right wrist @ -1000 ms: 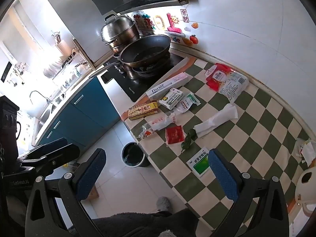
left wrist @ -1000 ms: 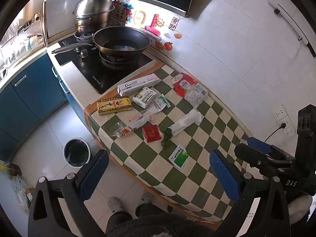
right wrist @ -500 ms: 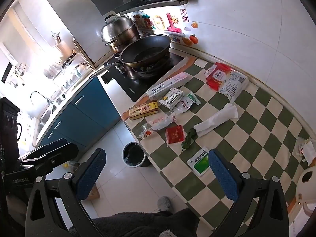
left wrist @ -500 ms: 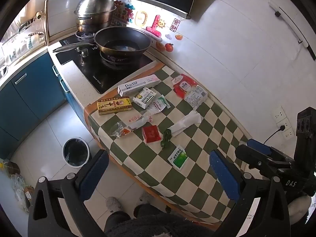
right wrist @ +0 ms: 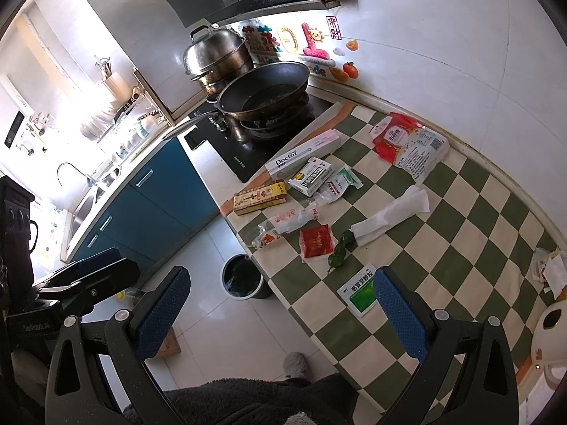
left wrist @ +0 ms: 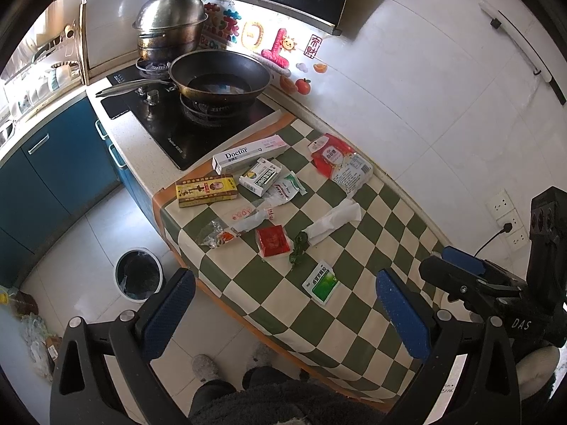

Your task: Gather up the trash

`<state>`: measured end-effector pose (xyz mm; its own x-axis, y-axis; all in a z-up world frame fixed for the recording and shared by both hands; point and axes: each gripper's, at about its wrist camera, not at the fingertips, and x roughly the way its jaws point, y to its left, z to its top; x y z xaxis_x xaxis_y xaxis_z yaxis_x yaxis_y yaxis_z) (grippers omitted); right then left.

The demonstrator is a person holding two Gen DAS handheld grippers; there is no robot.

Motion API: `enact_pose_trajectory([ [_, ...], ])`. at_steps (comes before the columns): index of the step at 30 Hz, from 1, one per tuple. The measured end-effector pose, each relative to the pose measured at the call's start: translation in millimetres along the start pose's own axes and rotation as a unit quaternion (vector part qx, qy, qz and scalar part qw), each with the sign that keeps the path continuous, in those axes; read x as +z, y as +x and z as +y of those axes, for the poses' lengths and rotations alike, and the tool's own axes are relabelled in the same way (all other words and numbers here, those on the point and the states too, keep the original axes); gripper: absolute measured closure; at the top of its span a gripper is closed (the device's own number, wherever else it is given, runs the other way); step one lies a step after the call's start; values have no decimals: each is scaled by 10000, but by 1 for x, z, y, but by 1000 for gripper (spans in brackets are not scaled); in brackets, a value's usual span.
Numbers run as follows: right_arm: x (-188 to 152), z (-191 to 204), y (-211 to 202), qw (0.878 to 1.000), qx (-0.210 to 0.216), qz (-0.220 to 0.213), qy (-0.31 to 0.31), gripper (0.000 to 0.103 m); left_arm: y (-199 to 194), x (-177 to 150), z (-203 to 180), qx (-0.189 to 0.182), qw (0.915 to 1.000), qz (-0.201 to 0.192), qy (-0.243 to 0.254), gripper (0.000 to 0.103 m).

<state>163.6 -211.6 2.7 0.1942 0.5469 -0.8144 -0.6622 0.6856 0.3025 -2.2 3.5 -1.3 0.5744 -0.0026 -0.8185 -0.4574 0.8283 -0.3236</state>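
Trash lies scattered on a green-and-cream checked tablecloth (left wrist: 372, 233): a green-and-white sachet (left wrist: 320, 282) (right wrist: 358, 289), a red packet (left wrist: 272, 241) (right wrist: 315, 241), a dark green wrapper (left wrist: 299, 246), a white tissue (left wrist: 333, 222) (right wrist: 389, 219), clear wrappers (left wrist: 244, 223), a yellow box (left wrist: 207, 190), a Doctor toothpaste box (left wrist: 248, 153) and a red-and-white bag (left wrist: 340, 164). A small bin (left wrist: 139, 275) (right wrist: 243, 277) stands on the floor beside the table. My left gripper (left wrist: 283, 313) and right gripper (right wrist: 281, 313) are open, empty, high above the table's near edge.
A black hob with a wok (left wrist: 219, 79) and a steel steamer pot (left wrist: 170, 26) sits beyond the cloth. Blue cabinets (left wrist: 46, 177) line the left. More wrappers (right wrist: 551, 269) lie at the cloth's right end. The right gripper shows in the left wrist view (left wrist: 471, 278).
Both views have shifted only slightly; the grippers drift a little over the table. Nothing on the table has moved.
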Motion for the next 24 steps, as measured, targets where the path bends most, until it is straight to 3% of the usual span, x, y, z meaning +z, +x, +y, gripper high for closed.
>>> enact_pose_trajectory([
  [24, 2, 3, -1, 10000, 49, 4, 17, 0, -12, 8, -9, -7, 10000, -15, 13, 0],
])
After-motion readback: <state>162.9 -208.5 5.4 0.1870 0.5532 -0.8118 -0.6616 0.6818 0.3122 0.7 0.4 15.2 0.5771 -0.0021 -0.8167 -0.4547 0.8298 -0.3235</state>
